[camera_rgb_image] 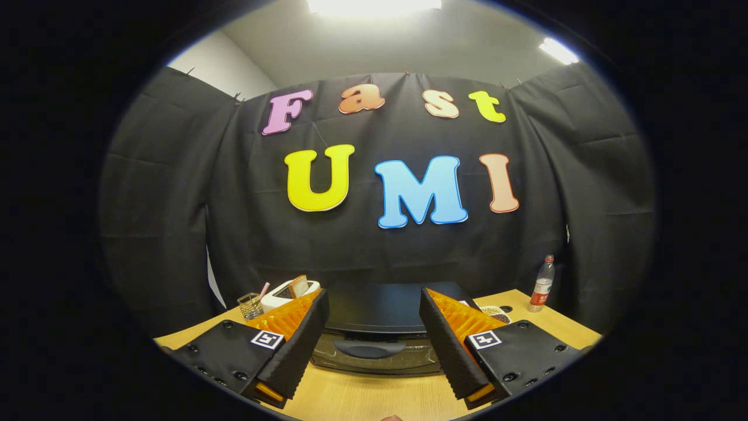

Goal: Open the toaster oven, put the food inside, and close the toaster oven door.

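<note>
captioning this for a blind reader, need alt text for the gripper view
The gripper is held with its fingers open, framing a black toaster oven with its door shut, on a wooden table. Beyond the fingers, a white toaster and a wire basket stand on one side, a plastic bottle on the other.
</note>
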`<state>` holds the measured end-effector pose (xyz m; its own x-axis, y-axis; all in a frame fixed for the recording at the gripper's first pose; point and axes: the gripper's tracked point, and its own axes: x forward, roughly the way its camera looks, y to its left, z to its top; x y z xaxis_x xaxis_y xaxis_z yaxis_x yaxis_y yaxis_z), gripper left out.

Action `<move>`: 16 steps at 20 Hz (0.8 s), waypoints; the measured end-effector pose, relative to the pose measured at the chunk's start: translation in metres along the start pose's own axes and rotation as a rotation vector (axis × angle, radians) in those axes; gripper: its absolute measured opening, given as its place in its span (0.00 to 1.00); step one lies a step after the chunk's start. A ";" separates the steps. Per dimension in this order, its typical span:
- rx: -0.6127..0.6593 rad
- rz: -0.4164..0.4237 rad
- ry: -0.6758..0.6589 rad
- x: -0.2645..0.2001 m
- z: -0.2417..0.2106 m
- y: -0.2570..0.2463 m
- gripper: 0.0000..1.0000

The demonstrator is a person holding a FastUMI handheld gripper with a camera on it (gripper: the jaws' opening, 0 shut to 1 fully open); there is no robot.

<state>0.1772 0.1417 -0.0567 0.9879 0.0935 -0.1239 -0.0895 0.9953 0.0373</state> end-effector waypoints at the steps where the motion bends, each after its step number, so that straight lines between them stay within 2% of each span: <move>1: 0.002 -0.004 0.014 0.008 -0.005 0.001 0.99; 8: -0.034 -0.038 0.118 0.049 -0.050 0.001 0.99; 16: -0.054 -0.049 0.215 0.067 -0.090 0.007 0.99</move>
<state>0.2316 0.1568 -0.1544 0.9420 0.0424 -0.3330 -0.0543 0.9982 -0.0265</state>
